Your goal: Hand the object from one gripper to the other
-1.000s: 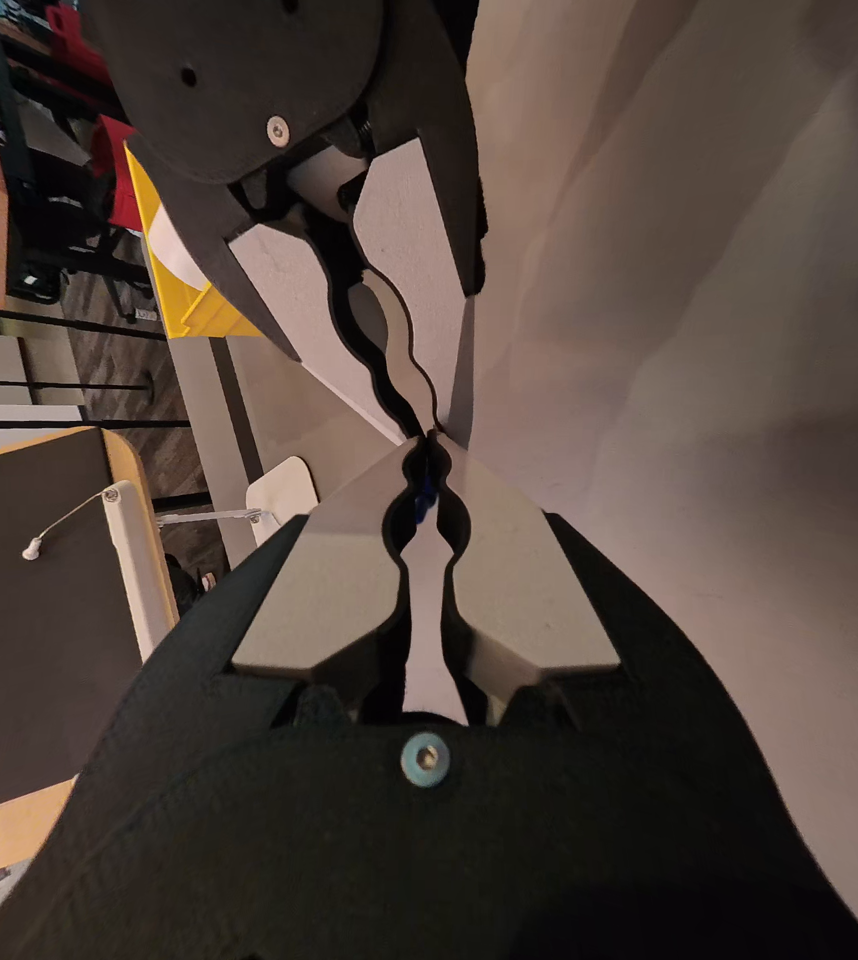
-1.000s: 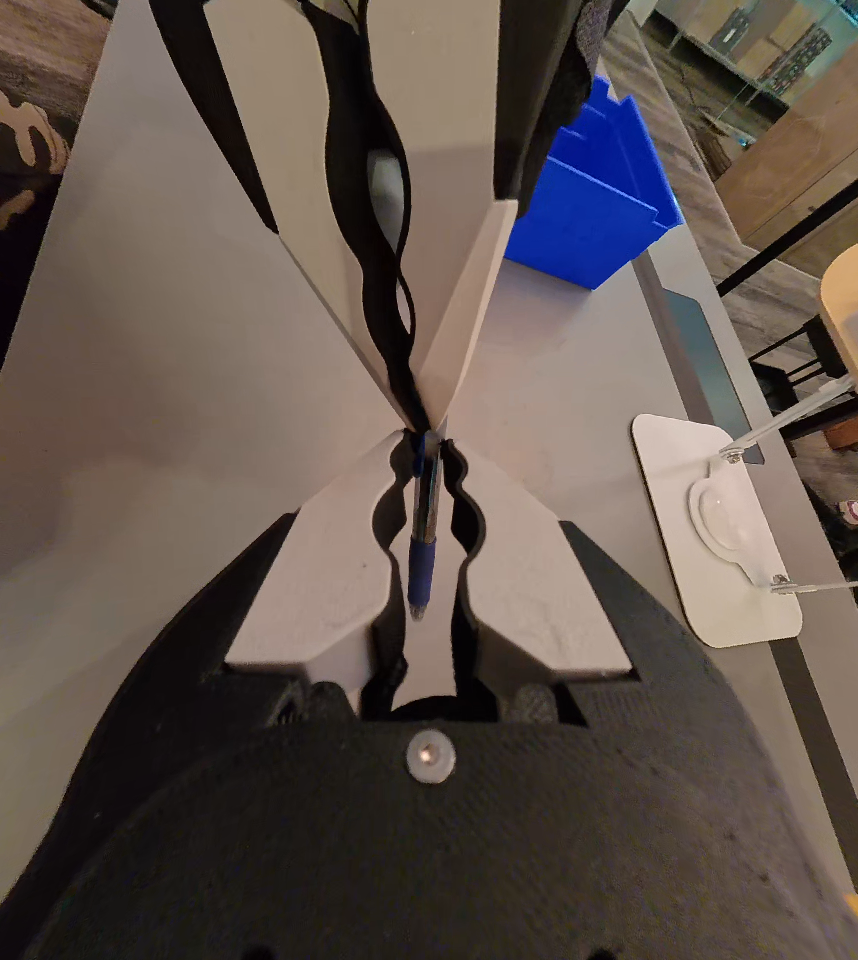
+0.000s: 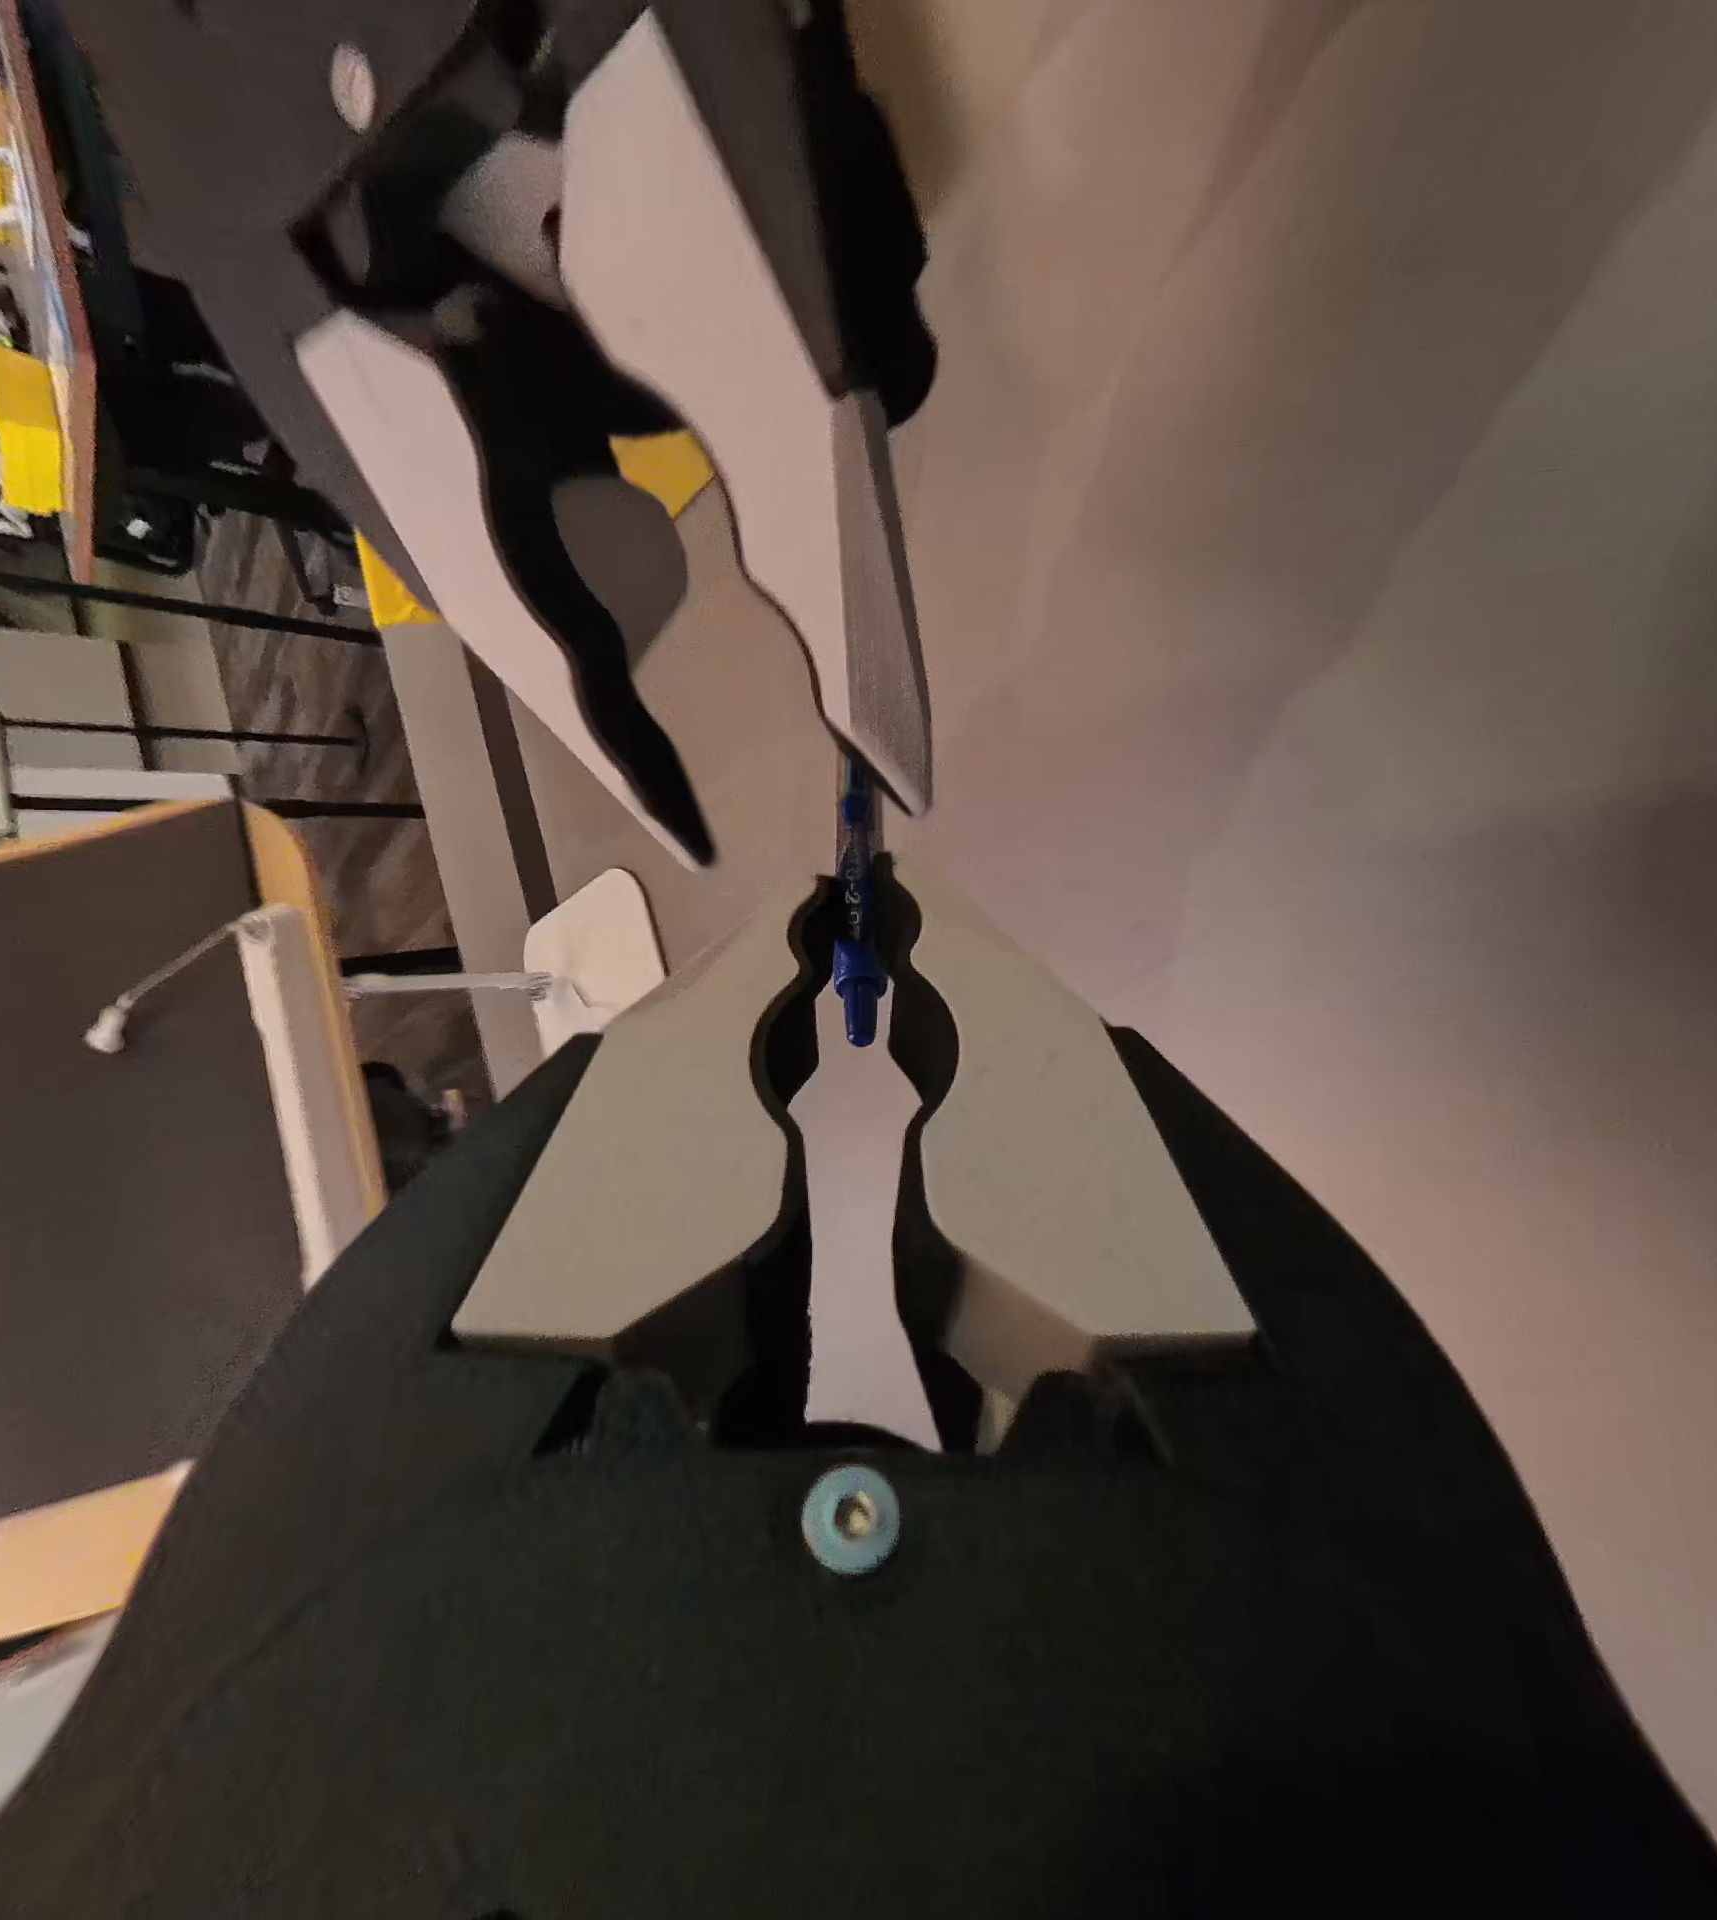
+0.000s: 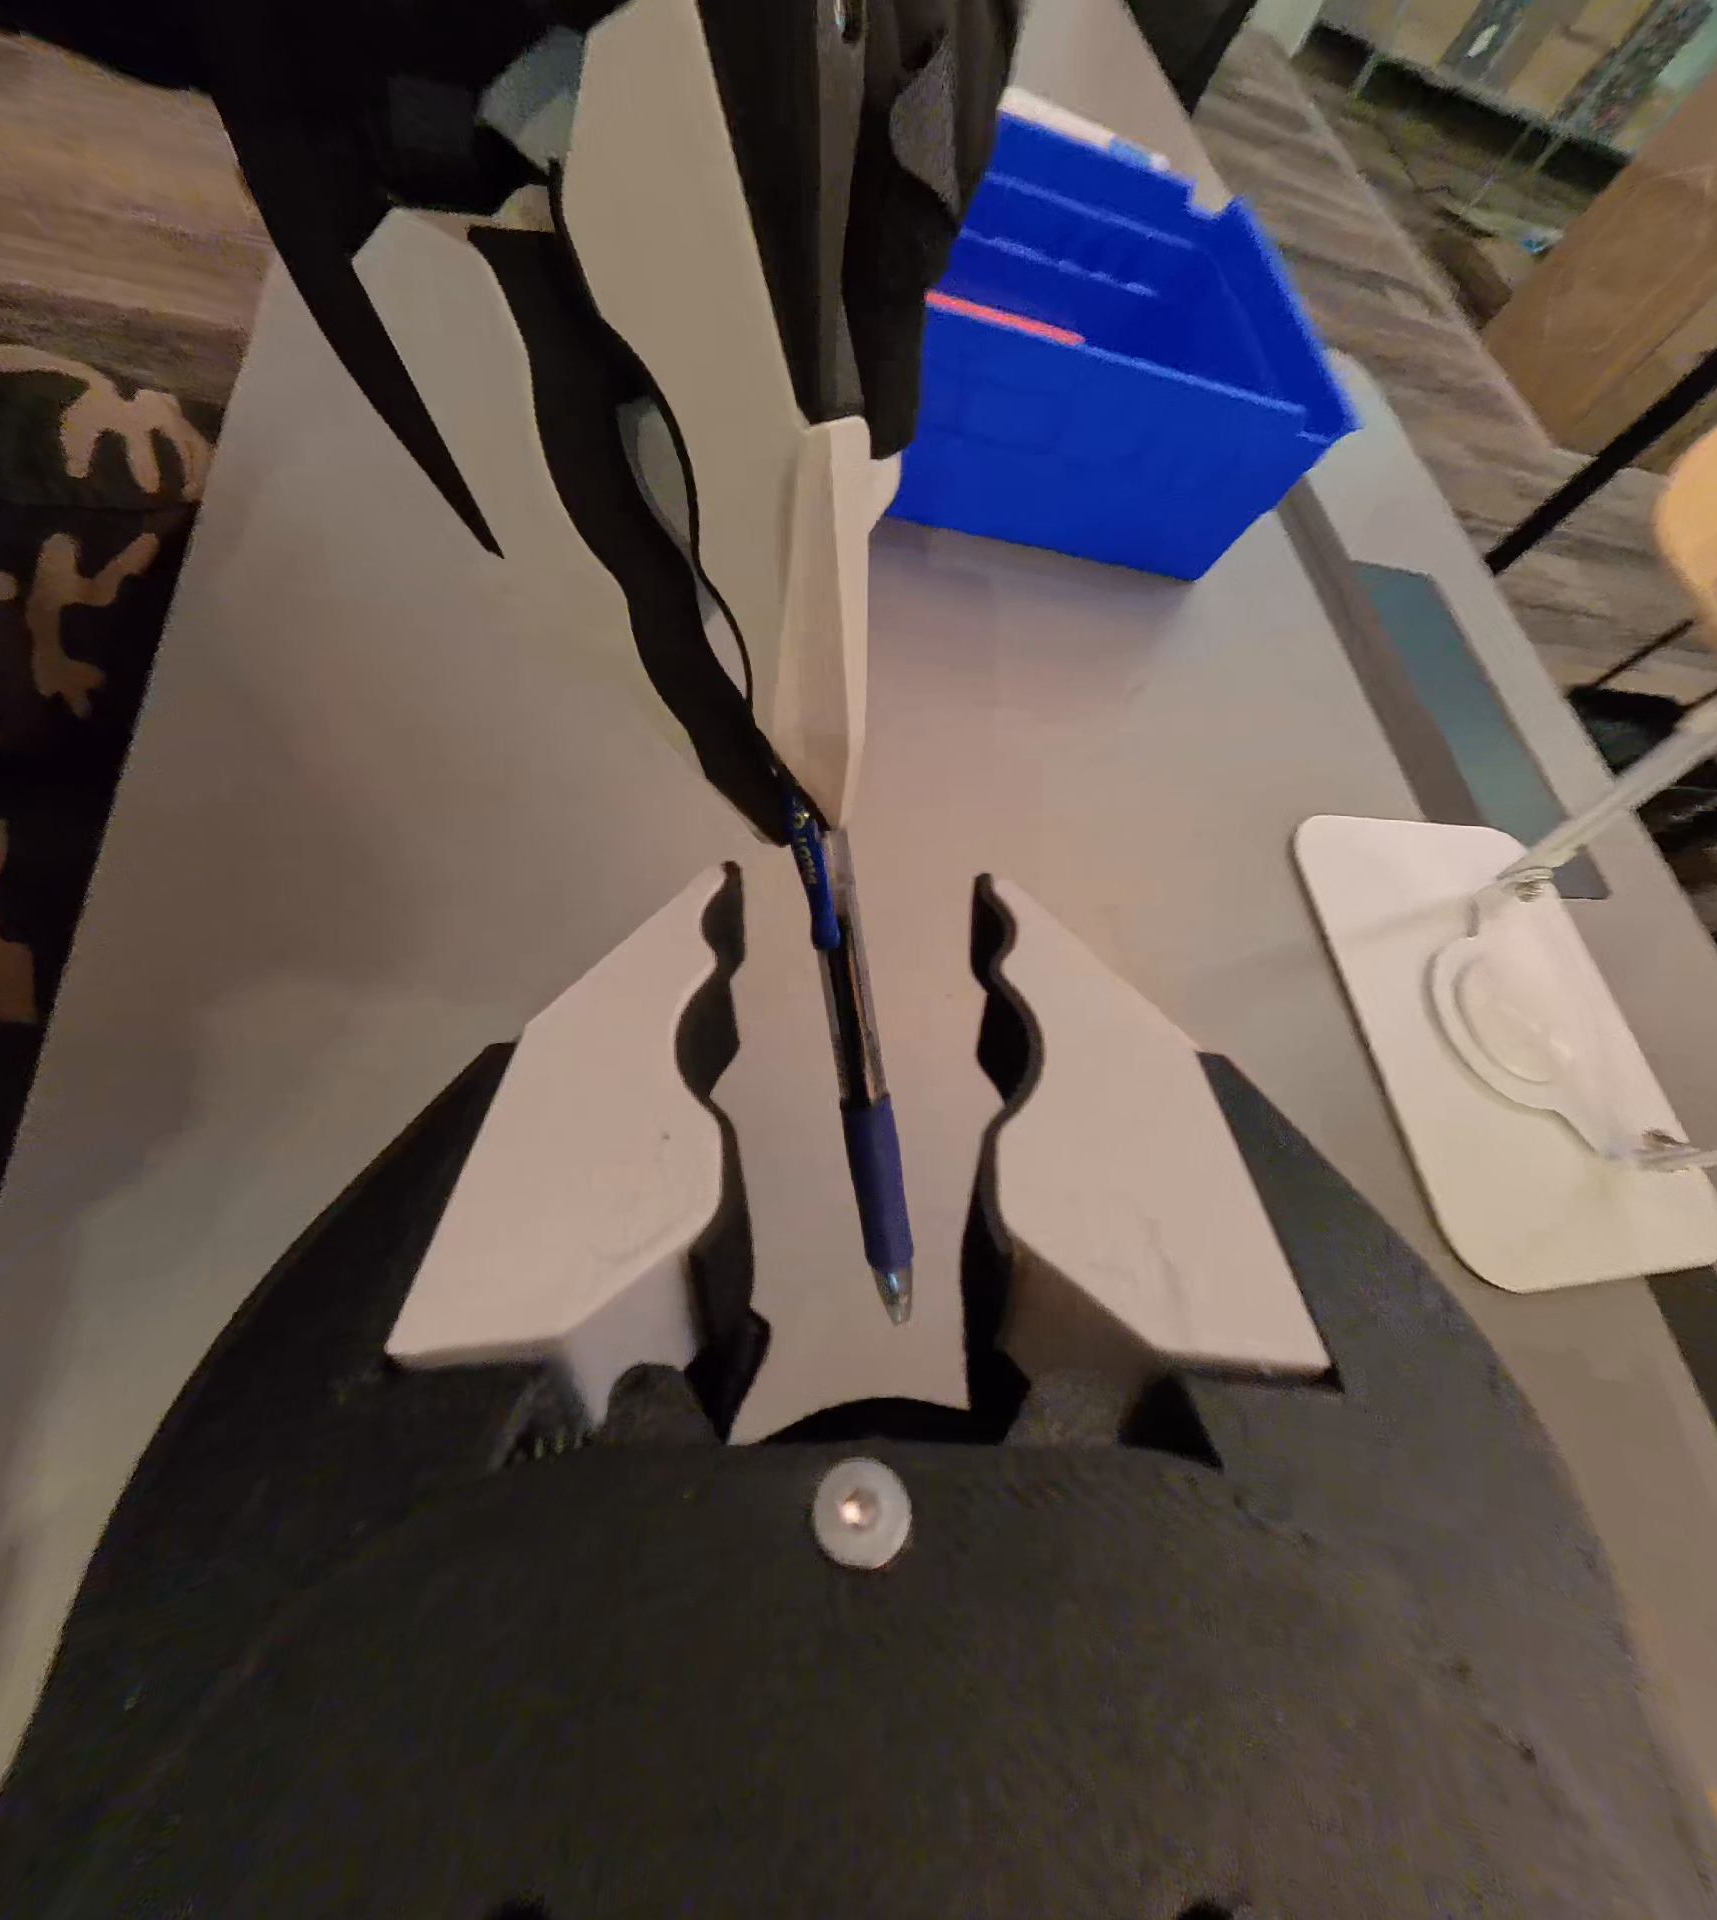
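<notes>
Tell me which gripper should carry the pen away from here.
Left. The left gripper is shut on the pen's clicker end, while the right gripper stands open with both fingers clear of the barrel, so it likely only needs to back off.

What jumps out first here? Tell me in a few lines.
The blue pen hangs in mid-air over the grey table, pinched at its clip end by the left gripper. The right gripper is open around it, jaws wide on either side and not touching. Behind, a blue bin sits on the table, the brightest thing in the right wrist view.
</notes>
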Motion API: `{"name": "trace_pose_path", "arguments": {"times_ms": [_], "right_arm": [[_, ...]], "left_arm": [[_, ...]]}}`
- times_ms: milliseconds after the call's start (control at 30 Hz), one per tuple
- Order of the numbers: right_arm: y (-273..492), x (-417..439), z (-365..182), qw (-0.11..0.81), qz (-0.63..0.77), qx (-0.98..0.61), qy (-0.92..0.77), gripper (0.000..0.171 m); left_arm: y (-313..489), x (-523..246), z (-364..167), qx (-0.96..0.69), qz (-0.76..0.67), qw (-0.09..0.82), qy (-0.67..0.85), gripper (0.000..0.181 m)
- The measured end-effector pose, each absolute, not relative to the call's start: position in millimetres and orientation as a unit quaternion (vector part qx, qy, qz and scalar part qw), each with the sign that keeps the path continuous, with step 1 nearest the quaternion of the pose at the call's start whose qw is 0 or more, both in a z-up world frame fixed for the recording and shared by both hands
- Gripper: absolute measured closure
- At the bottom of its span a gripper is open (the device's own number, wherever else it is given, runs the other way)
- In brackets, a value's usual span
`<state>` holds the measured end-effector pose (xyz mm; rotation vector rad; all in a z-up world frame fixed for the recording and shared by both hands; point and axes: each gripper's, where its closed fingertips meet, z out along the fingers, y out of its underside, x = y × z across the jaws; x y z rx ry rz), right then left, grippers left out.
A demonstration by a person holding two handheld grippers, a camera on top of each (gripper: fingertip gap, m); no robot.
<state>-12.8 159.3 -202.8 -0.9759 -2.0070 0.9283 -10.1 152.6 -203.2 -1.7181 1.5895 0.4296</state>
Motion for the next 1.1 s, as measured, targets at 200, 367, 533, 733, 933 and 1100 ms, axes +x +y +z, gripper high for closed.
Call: {"name": "trace_pose_path", "arguments": {"times_ms": [200, 367, 533, 733, 933, 1100], "right_arm": [[190, 1, -158, 0.479, 0.345, -0.396, -0.703, 0.111], [212, 21, -138, 0.521, 0.38, -0.443, -0.622, 0.112], [223, 32, -134, 0.491, 0.498, -0.487, -0.523, 0.112], [200, 16, -126, 0.434, 0.676, -0.435, -0.408, 0.125], [176, -9, -129, 0.412, 0.713, -0.416, -0.386, 0.139], [170, -10, -126, 0.4, 0.743, -0.397, -0.36, 0.148]], "left_arm": [[160, -24, -180, -0.732, 0.008, 0.486, 0.478, 0.177], [161, -35, -150, -0.715, -0.182, 0.589, 0.329, 0.177], [154, -40, -120, -0.626, -0.382, 0.651, 0.196, 0.177], [151, -38, -120, -0.511, -0.561, 0.646, 0.085, 0.177], [149, -15, -140, -0.487, -0.609, 0.623, 0.06, 0.177], [152, -12, -146, -0.483, -0.614, 0.623, 0.05, 0.177]]}}
